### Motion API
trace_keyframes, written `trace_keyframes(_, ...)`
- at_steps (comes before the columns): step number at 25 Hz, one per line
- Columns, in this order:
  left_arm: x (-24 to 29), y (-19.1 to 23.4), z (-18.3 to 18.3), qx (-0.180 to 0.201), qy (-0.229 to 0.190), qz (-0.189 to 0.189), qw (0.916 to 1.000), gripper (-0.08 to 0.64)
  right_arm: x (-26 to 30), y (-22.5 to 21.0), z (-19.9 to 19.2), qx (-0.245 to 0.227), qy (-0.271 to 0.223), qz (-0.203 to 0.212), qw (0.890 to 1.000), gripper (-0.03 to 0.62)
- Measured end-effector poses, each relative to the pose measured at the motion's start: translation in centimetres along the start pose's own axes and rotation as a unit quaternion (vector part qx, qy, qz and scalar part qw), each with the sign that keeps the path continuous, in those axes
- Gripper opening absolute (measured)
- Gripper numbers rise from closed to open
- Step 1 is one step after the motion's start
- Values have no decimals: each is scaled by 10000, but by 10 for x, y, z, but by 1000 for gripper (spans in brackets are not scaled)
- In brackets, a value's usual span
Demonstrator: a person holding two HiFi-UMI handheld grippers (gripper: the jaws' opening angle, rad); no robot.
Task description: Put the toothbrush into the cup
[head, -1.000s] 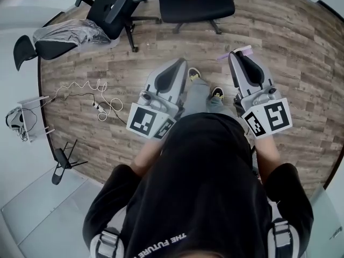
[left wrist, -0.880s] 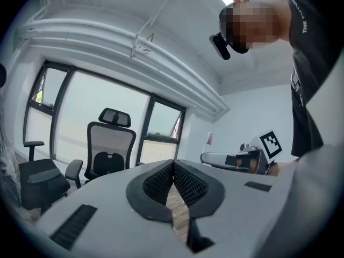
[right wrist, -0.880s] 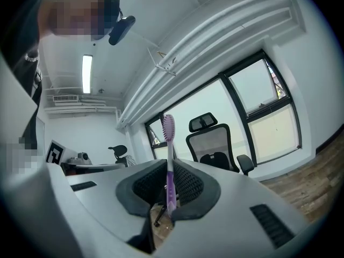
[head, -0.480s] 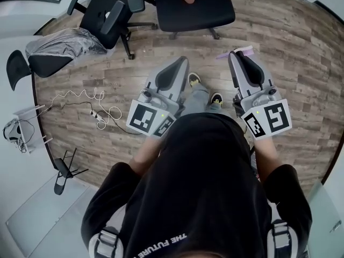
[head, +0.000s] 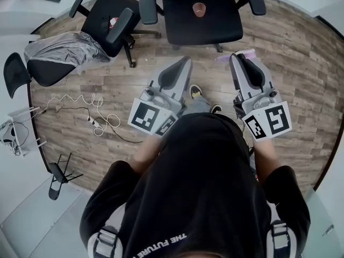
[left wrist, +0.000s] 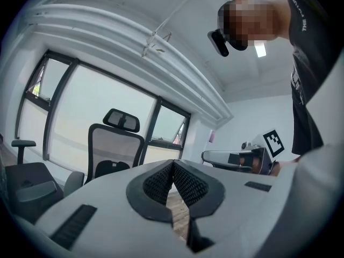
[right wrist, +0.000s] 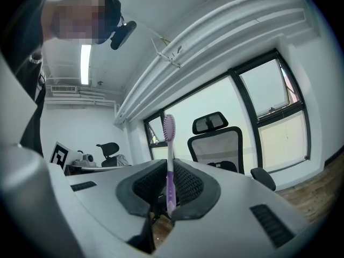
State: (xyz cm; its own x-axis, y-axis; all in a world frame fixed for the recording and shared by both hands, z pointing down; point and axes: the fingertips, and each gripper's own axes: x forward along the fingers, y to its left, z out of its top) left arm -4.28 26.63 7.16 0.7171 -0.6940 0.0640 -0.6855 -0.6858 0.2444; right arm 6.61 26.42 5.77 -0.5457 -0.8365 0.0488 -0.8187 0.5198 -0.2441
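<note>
A slim lilac plastic toothbrush (right wrist: 170, 163), rounded head upward, is clamped upright between the ribbed black pads (right wrist: 193, 187) of the right gripper (right wrist: 168, 190). The left gripper (left wrist: 173, 171) is closed on nothing, its pads meeting. A small brownish cup (head: 199, 8) is seen on a black chair seat (head: 223, 23), well ahead.

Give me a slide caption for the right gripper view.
Right gripper shut on a purple toothbrush, bristle end up, office chair and windows behind.

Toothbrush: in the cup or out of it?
Out. The toothbrush is clamped in the right gripper; the cup sits apart on a chair seat.
</note>
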Motion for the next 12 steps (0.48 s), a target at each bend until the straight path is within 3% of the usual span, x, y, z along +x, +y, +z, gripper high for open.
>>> trace_keyframes(12, 0, 58, 18, -23, -172, -65, 9998, 20, 50, 7, 4, 195, -119, -107, 9997, 48)
